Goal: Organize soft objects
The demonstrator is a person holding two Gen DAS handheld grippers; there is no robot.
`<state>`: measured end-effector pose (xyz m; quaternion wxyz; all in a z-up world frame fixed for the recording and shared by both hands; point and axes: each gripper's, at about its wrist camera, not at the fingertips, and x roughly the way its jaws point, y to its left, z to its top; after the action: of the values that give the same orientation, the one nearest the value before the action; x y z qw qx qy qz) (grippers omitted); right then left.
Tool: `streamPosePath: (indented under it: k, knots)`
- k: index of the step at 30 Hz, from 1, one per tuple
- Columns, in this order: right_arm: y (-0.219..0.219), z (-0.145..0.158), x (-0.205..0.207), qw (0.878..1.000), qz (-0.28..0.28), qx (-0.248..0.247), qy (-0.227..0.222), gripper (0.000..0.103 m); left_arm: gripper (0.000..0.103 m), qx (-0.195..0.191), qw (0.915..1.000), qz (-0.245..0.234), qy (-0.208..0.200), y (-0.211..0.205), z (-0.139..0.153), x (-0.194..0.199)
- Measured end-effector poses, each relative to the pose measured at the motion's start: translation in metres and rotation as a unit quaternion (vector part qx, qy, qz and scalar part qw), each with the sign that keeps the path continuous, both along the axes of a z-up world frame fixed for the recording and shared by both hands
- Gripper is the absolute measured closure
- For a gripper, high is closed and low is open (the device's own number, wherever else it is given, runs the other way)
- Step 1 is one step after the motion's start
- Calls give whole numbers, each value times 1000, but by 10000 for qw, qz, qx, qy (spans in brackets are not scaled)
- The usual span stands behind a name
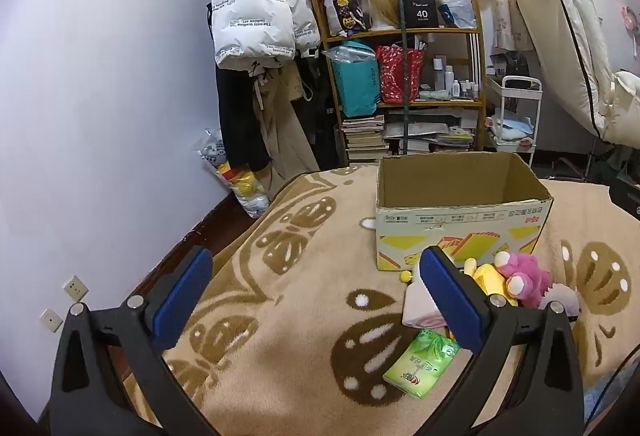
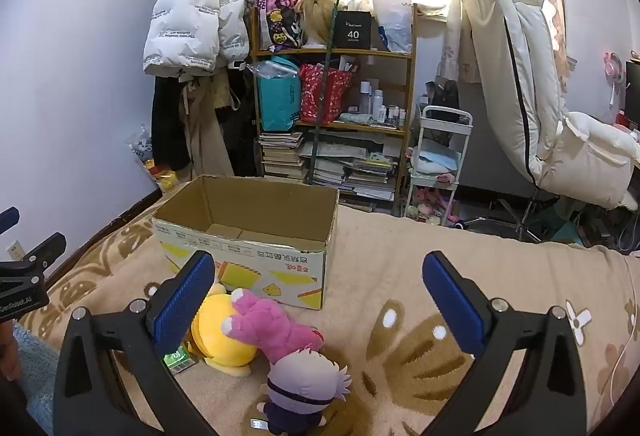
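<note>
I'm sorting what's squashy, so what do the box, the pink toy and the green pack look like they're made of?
The box looks like corrugated cardboard: matte brown inside, printed outside, ragged rim. The pink toy looks like plush fabric, with a fuzzy, matte pile. The green pack seems wrapped in thin glossy plastic film, shiny and crinkled; its contents are not visible.

Plush toys heaped beside open, empty cardboard box

A black box on the shelf reads "40".
</note>
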<state>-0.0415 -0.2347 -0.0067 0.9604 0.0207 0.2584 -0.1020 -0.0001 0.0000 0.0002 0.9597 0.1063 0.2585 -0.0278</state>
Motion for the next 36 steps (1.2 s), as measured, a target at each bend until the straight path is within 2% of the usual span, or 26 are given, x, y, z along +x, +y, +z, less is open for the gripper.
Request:
streamPosePath:
  k: [36]
  knots:
    - [-2, 0, 0, 10000, -68, 34, 48, 0, 1, 71, 10000, -47, -14, -3, -4, -1]
